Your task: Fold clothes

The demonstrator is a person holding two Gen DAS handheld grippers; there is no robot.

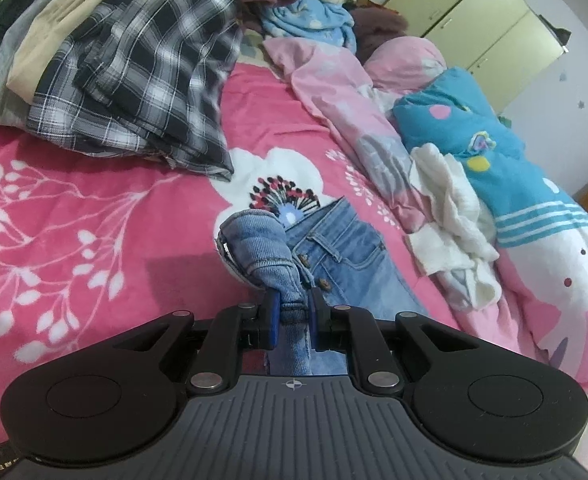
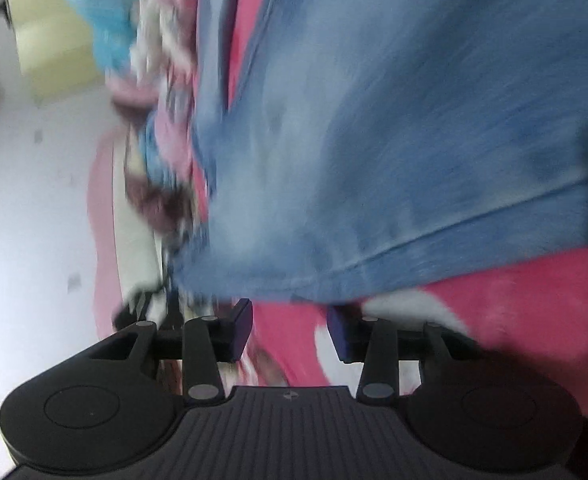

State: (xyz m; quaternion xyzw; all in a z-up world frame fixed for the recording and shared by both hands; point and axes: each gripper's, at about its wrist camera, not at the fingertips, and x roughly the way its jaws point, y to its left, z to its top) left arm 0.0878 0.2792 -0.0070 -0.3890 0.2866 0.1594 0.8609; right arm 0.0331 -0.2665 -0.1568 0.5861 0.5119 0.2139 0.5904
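Denim first: the jeans [image 1: 334, 252] are pinched in my left gripper [image 1: 291, 312], its blue pads closed on a bunched fold of the waistband, which curls up in a roll just ahead of the fingertips; the rest of the pair trails forward and to the right of that gripper, fly buttons showing, onto the pink floral blanket [image 1: 93, 208]. In the right wrist view the same jeans [image 2: 394, 140] fill the space ahead and above my right gripper [image 2: 289, 326]; its jaws stand apart with nothing between the pads, only blanket showing through the gap, and a hemmed denim edge lies just beyond the tips; that view is smeared by motion, so finer detail I cannot tell.

As I judge it, this pair is barely begun: it is neither spread flat nor doubled over, and one end hangs loose. Some work looks done; a stack topped by a plaid shirt [image 1: 141, 76] sits folded far ahead and left of my left gripper. Plenty looks left; a white cloth [image 1: 450, 224], a pink garment [image 1: 334, 92] and a blue dotted one [image 1: 494, 152] lie rumpled to the right, with more heaped beyond, before the yellow cabinet [image 1: 466, 12].

My left gripper tips moderately downward over the bed; my right points more nearly level, toward the denim edge.
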